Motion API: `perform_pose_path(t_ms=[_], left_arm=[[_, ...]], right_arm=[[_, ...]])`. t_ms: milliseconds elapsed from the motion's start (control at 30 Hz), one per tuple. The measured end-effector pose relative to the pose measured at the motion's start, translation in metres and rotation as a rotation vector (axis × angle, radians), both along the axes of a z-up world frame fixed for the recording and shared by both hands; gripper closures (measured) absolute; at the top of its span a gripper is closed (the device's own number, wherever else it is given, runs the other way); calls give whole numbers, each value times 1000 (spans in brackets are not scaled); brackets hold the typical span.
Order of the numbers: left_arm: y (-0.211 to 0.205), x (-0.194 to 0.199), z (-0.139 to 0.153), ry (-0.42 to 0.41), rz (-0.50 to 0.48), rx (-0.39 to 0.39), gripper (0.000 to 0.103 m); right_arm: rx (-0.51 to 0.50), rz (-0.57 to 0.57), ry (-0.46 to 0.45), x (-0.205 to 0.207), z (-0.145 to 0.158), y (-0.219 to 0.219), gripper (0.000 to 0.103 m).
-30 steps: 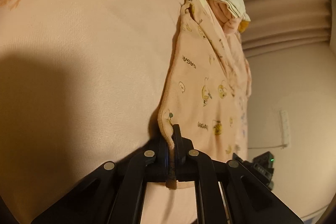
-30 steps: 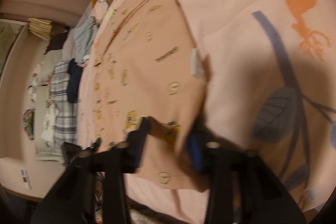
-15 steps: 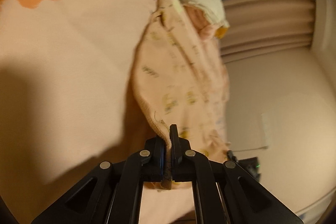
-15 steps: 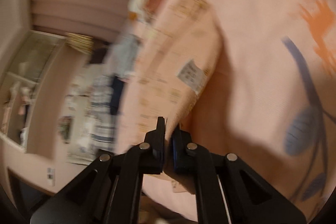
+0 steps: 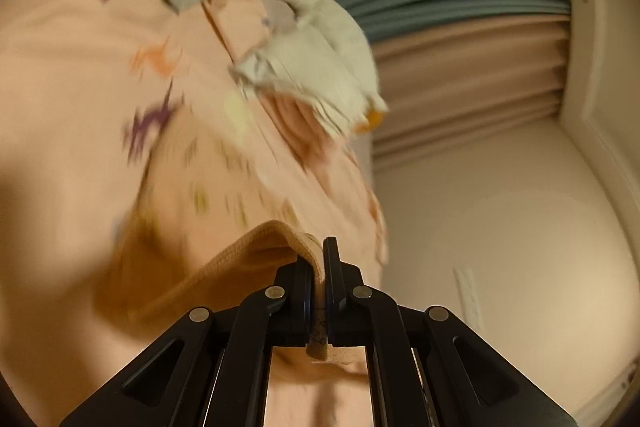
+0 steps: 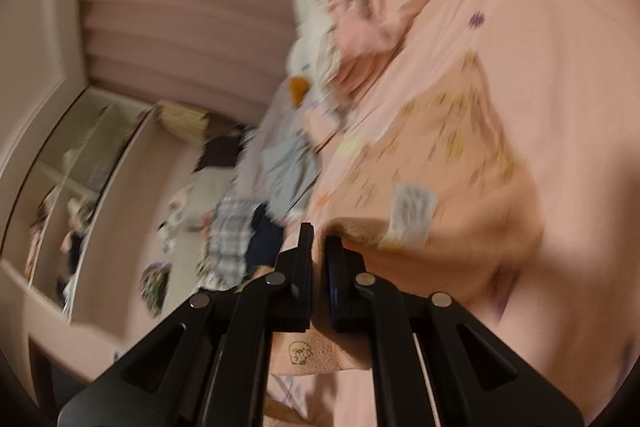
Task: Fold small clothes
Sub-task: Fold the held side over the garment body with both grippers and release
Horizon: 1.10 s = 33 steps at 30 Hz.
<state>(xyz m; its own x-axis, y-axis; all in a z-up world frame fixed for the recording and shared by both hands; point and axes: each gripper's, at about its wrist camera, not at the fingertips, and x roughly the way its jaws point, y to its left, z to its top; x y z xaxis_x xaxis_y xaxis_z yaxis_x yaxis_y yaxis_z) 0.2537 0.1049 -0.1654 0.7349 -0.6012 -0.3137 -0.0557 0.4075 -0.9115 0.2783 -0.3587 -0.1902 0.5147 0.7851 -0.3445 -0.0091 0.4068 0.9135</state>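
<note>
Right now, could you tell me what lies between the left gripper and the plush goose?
In the left wrist view, the pink printed garment spans from the left gripper, which pinches its hem, toward the goose.

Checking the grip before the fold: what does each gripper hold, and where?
Both hold the pink garment by its ribbed hem edge: left gripper and right gripper, one pinch each.

Pink garment (image 5: 224,195): soft matt knit cloth, ribbed hem, small printed figures; white woven label (image 6: 412,215) sewn in. Bedsheet (image 5: 60,75): smooth matt cotton-like cloth, animal print. Left gripper (image 5: 318,267) and right gripper (image 6: 316,251): black matt plastic, dull metal rivets. Goose toy (image 5: 320,39): fuzzy white plush, orange felt-like beak. Curtain (image 5: 460,75): pleated matt fabric.
</note>
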Motion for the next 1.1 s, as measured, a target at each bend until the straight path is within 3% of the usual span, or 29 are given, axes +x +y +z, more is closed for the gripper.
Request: perform_pose_path(t_ms=[100, 133, 167, 200, 233, 267, 300, 333, 367, 433, 533, 600, 633, 700, 800, 867, 933, 1000, 1033, 1067, 1100], left_arm=[[6, 55, -29, 148, 133, 124, 100], [6, 76, -48, 246, 162, 209, 100], [5, 89, -63, 332, 157, 256, 100], [7, 98, -76, 395, 151, 265, 100], [12, 100, -89, 398, 146, 211, 100], [17, 97, -93, 372, 156, 153, 97], [21, 93, -90, 355, 156, 143, 94], [24, 88, -81, 341, 148, 178, 80], [25, 82, -67, 332, 148, 252, 64], [21, 71, -37, 279, 136, 378, 56], [2, 63, -9, 151, 46, 459, 57], [-32, 68, -8, 174, -87, 577, 56], [-50, 71, -15, 203, -152, 621, 57], [-77, 81, -38, 241, -232, 605, 57], [-92, 108, -60, 252, -188, 591, 57], [-94, 132, -56, 243, -42, 703, 57], [-90, 144, -43, 236, 83, 764, 57], [-86, 141, -22, 184, 97, 736, 57], [-84, 130, -7, 120, 73, 709, 57], [-84, 120, 3, 89, 58, 715, 56], [-83, 106, 12, 67, 50, 733, 54]], right_arm=[[-93, -41, 48, 60, -19, -2, 94], [-142, -59, 94, 81, -32, -2, 91], [-218, -91, 208, 105, -55, -1, 79], [-257, -102, 285, 116, -70, -1, 68], [-250, -105, 371, 128, -94, -4, 71], [-208, -114, 380, 131, -103, -8, 70], [-146, -141, 351, 131, -108, -16, 65], [-143, -152, 321, 130, -106, -20, 60], [-174, -147, 297, 128, -100, -24, 45], [-307, -117, 268, 119, -82, -28, 41], [-407, -53, 154, 104, -56, -23, 47], [-421, 40, 103, 96, -51, -7, 59], [-429, 87, 89, 94, -50, 6, 61], [-456, 203, 110, 93, -58, 40, 67], [-510, 299, 133, 111, -75, 80, 72], [-612, 255, 102, 132, -77, 90, 80], [-669, 120, 75, 157, -71, 80, 83], [-585, -114, 67, 165, -49, 38, 69], [-534, -164, 59, 161, -41, 23, 63], [-478, -179, 35, 152, -31, 9, 48], [-445, -147, 8, 143, -21, -3, 41]])
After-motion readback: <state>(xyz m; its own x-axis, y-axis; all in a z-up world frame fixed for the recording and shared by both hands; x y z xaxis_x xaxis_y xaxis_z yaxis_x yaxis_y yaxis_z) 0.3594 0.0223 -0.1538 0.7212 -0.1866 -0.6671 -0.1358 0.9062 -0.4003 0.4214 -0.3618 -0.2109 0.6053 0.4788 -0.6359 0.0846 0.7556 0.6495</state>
